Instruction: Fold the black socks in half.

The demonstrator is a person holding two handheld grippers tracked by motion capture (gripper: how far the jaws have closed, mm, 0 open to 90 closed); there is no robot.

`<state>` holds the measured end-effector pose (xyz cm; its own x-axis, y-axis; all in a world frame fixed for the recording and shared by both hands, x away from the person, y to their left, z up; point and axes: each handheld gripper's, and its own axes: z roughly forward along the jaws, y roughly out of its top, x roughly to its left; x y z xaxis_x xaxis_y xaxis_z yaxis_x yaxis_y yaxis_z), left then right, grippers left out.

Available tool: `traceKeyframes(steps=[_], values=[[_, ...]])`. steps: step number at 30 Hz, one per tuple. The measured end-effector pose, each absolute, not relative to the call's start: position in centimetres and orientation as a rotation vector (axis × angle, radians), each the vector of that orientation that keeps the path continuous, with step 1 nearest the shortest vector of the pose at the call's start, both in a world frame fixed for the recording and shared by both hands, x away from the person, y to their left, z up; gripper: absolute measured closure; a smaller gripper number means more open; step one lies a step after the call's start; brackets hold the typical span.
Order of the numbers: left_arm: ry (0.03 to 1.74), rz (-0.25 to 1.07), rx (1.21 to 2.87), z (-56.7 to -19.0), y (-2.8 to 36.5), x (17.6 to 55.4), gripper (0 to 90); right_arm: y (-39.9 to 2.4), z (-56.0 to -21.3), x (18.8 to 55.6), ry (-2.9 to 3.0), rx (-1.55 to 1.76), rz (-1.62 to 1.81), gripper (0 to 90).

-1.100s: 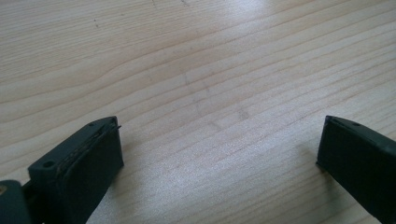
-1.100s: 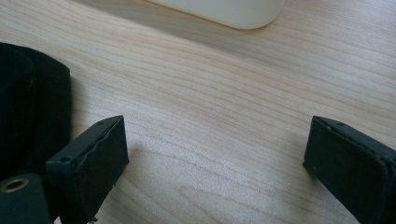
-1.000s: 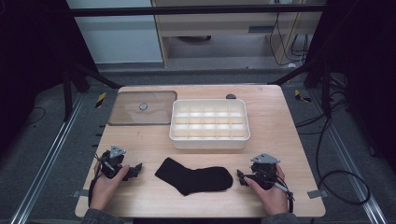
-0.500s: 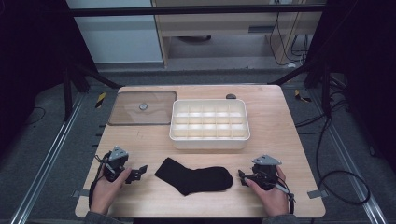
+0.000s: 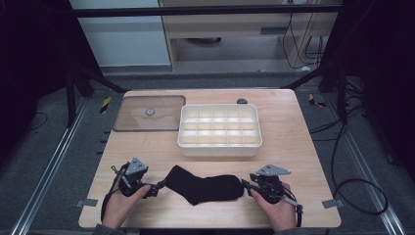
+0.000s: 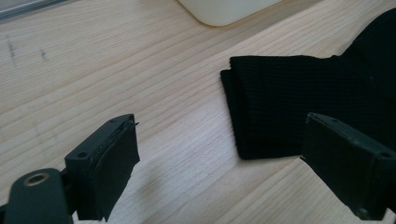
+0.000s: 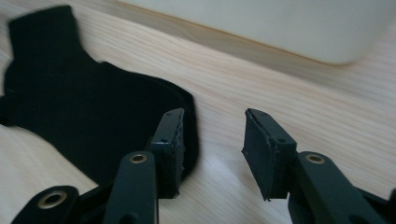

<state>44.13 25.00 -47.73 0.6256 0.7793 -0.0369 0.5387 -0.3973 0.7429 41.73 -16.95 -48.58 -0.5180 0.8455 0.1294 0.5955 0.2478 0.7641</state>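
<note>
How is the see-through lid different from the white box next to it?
The lid is clear, brownish and lies flat on the table; the white box is cream-coloured and stands taller, with walls. The lid has one small knob in its middle; the white box is split into many little compartments. Both are rounded rectangles sitting side by side at the far part of the table.

In the left gripper view, the black sock runs off the right edge, and the near jaw covers part of its cuff. In the right gripper view, the white tray is blurred and cut off by the top edge. The small dark object behind the tray is too small to identify.
</note>
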Motion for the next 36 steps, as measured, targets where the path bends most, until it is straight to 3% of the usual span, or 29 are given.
traceKeyframes(steps=[20,30,36], values=[[1.059,0.393,2.122,-47.2,24.1,44.3,28.2,-13.8,-49.5,41.6,2.349,1.303,1.012,54.3],[1.073,0.318,2.359,-44.5,22.0,46.1,30.1,-13.7,-45.4,42.5,2.441,1.314,0.846,47.9],[1.103,0.206,2.429,-44.9,20.6,48.0,32.6,-13.0,-44.7,44.3,2.542,1.373,0.736,54.6]])
